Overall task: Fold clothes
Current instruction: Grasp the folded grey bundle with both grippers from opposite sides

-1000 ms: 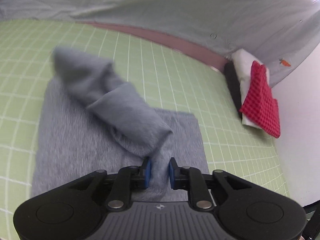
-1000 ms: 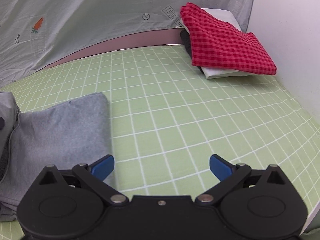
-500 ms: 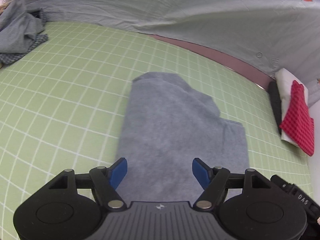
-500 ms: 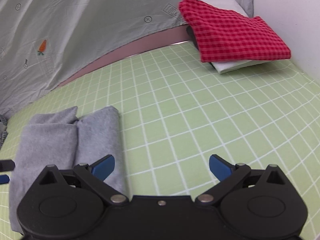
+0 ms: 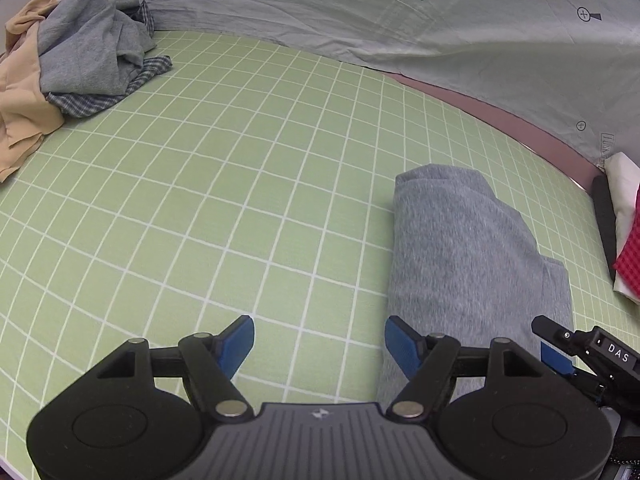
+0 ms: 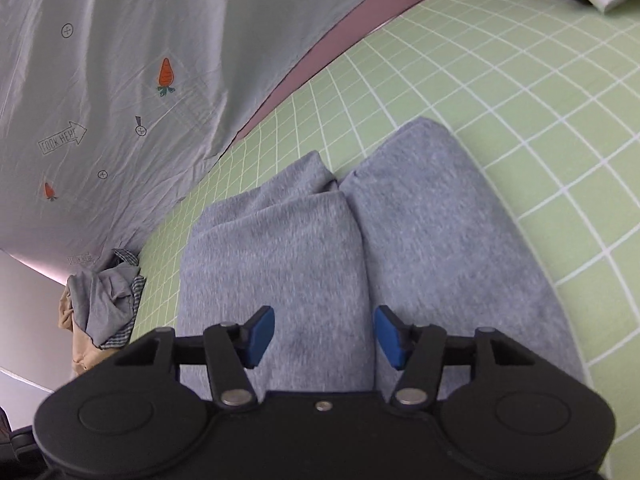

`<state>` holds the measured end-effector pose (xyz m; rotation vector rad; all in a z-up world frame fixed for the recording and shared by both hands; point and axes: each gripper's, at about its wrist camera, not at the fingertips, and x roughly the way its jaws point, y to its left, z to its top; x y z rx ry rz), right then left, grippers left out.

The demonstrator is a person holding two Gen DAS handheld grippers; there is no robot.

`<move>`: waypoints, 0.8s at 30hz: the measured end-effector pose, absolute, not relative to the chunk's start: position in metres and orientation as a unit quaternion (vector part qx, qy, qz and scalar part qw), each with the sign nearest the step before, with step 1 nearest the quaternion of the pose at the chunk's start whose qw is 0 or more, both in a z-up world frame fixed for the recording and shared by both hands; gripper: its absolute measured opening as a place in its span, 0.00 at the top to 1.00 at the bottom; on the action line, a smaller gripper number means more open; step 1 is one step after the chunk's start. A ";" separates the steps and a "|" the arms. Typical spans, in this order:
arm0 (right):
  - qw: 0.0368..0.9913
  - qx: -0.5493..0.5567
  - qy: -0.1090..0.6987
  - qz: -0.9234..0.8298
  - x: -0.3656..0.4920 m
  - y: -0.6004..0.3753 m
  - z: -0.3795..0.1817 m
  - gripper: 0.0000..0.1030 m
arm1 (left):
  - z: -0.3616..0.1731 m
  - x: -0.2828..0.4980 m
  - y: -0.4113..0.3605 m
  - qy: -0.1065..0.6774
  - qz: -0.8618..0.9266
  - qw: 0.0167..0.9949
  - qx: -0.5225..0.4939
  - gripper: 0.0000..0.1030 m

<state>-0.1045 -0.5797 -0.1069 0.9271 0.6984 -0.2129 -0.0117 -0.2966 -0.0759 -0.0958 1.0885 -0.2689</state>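
My left gripper point(image 5: 319, 340), a second ago pinched on the grey garment point(image 5: 472, 256), now gapes empty to its left, while my right gripper point(image 6: 324, 336) hovers wide open over that narrow folded strip, so another fold looks due.

Both tongs are spread wide and empty, the left tongs point(image 5: 319, 340) beside the right tongs point(image 6: 325, 334).

"DAS" — right gripper point(image 5: 588, 354) | "LOOK HERE" in an arrow — grey sheet point(image 6: 120, 80)
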 end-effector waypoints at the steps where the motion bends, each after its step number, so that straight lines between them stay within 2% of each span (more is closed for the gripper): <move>1: 0.828 0.444 0.329 -0.099 -0.102 -0.579 -0.109 0.49 | -0.077 -0.008 -0.297 0.516 -0.132 0.845 -0.044 0.29; 5: 0.821 0.456 0.326 -0.109 -0.097 -0.579 -0.117 0.48 | -0.080 0.005 -0.300 0.518 -0.150 0.841 -0.036 0.29; 10: 0.818 0.472 0.314 -0.103 -0.091 -0.581 -0.119 0.40 | -0.086 0.015 -0.305 0.523 -0.168 0.835 -0.034 0.29; 12: 0.812 0.482 0.317 -0.090 -0.090 -0.582 -0.121 0.48 | -0.088 0.015 -0.307 0.526 -0.170 0.832 -0.035 0.29; 15: 0.804 0.490 0.326 -0.078 -0.090 -0.581 -0.124 0.89 | -0.090 0.011 -0.309 0.530 -0.170 0.830 -0.039 0.29; 20: 0.840 0.434 0.319 -0.069 -0.091 -0.581 -0.102 0.94 | -0.089 0.003 -0.309 0.528 -0.164 0.831 -0.060 0.29; 24: 0.870 0.401 0.276 -0.078 -0.103 -0.595 -0.063 0.95 | -0.089 0.000 -0.320 0.524 -0.172 0.831 -0.066 0.29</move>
